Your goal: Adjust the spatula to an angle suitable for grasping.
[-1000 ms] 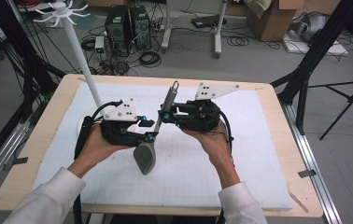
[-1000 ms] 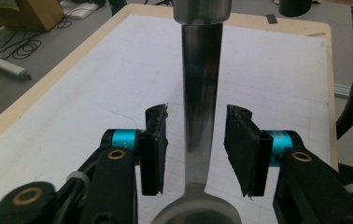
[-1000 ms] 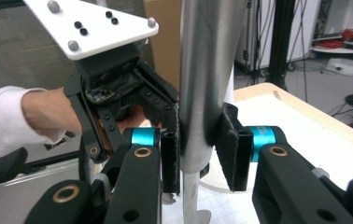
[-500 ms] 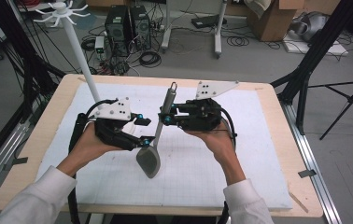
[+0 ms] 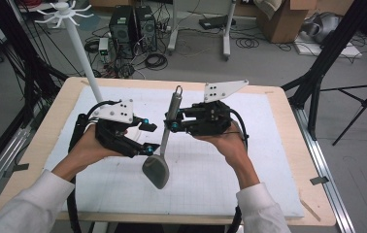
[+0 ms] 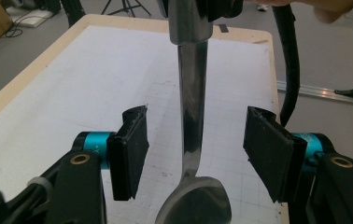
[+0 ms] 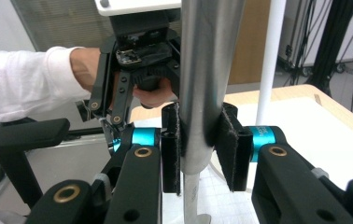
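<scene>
A steel ladle hangs nearly upright over the white mat, its bowl (image 5: 156,170) low and its thick handle (image 5: 173,109) up. My right gripper (image 5: 172,124) is shut on that handle; in the right gripper view the pads (image 7: 171,147) press the handle (image 7: 207,70) from both sides. My left gripper (image 5: 147,136) stands open around the thin neck (image 6: 192,116). Its jaws have just been opening. In the left gripper view the neck runs between the pads (image 6: 129,154) and touches neither.
A white pole stand (image 5: 82,53) with hooks on top rises from the table's far left. The white gridded mat (image 5: 249,160) covers most of the wooden table (image 5: 288,126). Computer towers, cables and tripod legs lie on the floor beyond.
The left gripper's jaws have opened off the ladle's neck and the left hand has drawn slightly back to the left. The right gripper keeps its hold on the handle.
</scene>
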A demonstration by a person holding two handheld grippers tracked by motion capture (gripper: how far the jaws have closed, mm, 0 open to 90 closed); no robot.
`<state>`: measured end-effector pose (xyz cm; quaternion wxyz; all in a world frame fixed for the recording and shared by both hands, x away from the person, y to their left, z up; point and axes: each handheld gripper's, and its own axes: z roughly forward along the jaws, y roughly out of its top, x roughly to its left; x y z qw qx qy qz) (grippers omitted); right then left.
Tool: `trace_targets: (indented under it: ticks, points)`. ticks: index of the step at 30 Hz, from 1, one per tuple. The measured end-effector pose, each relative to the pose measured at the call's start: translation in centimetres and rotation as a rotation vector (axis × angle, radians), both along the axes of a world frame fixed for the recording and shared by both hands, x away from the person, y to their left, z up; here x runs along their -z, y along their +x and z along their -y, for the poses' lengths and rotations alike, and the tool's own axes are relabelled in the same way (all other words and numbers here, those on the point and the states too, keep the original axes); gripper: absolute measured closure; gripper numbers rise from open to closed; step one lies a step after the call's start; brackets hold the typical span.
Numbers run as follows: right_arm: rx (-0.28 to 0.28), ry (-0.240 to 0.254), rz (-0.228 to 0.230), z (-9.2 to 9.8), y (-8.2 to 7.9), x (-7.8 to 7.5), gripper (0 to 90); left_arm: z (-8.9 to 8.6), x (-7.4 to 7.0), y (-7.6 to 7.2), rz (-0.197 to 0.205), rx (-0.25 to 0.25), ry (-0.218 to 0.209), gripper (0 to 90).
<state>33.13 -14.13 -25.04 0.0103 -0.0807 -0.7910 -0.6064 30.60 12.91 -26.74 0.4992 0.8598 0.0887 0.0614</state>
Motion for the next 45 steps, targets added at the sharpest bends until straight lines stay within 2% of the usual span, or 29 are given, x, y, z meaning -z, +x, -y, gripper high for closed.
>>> trace_targets:
  ticks: [7,13,17,24,32,34,37,44,45]
  points:
    - [-0.021,0.019,0.001,0.0,0.0,-0.3,73.0,-0.2,-0.7,-0.1,0.003,0.005,-0.015,39.4]
    - [-0.023,0.016,0.014,0.0,0.0,-0.3,73.0,-0.4,-1.4,-0.1,0.005,0.013,-0.027,38.4]
    - [-0.029,0.015,0.000,0.0,-0.2,-0.3,73.0,-0.5,-1.9,-0.2,0.012,0.018,-0.027,38.2]
    - [-0.033,0.020,0.004,0.1,0.2,-0.2,73.1,-0.5,-2.9,0.0,0.009,0.034,-0.037,37.2]
    - [-0.035,0.016,0.008,0.1,0.4,-0.2,73.0,-0.5,-4.0,0.5,-0.003,0.044,-0.058,31.5]
    - [-0.036,0.014,0.010,0.1,0.4,-0.1,73.1,-0.4,-4.4,0.5,-0.003,0.048,-0.067,27.0]
    - [-0.032,0.016,0.010,0.0,0.3,-0.2,73.1,0.0,-5.1,0.6,-0.007,0.016,-0.064,18.8]
    - [-0.037,0.021,0.015,-0.1,0.3,-0.2,73.1,0.6,-5.8,0.5,0.004,0.027,-0.076,17.8]
    - [-0.035,0.023,0.028,-0.2,0.3,-0.2,73.1,0.9,-6.0,0.5,0.004,0.032,-0.080,17.8]
